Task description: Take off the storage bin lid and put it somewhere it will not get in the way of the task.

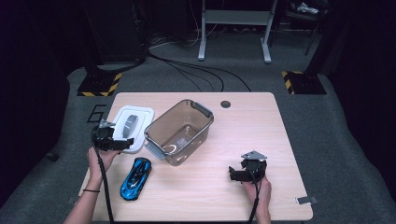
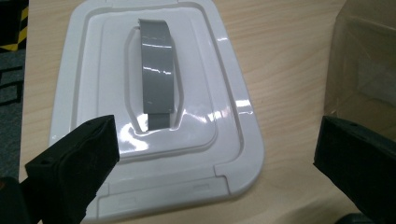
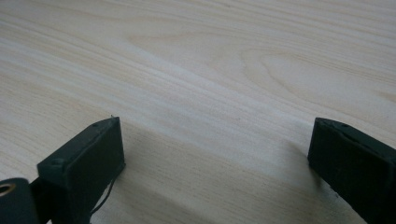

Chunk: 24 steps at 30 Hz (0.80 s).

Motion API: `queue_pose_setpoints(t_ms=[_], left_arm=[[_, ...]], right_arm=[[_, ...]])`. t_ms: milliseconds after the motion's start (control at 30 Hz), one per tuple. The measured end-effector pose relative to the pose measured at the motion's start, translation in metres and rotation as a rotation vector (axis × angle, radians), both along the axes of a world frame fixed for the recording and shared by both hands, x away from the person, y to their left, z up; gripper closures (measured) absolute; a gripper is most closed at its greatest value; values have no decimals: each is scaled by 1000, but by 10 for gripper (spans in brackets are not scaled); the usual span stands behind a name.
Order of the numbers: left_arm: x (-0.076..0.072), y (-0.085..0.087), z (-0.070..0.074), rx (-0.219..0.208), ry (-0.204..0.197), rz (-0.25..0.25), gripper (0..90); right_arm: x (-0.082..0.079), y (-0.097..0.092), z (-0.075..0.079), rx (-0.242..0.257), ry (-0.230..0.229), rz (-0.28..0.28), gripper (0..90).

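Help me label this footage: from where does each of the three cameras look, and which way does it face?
High view: above the person's side, facing forward and down on the table; shows both forearms, the left gripper, the right gripper, a clear bin and a blue toy car.
Left gripper view: rides the left gripper, facing the white lid between open jaws.
Right gripper view: rides the right gripper, facing bare tabletop, jaws open.
Shared: high and left gripper views both show the lid and bin.
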<state>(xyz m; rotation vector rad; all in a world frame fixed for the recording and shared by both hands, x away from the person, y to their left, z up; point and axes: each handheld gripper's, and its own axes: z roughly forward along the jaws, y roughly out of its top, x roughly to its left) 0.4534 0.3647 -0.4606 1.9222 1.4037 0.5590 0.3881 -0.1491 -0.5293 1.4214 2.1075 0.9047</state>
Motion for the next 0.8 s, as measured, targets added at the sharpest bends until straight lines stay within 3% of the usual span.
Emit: queue_pose_setpoints(t_ms=[67, 433, 800], left_arm=[[-6, -3, -1, 17, -14, -2, 0], [-31, -12, -11, -20, -6, -32, 0], [-52, -28, -14, 2, 5, -72, 0]], right_arm=[[0, 0, 0, -1, 0, -1, 28], [1, 0, 0, -4, 11, -3, 0], [1, 1, 0, -4, 9, 15, 0]])
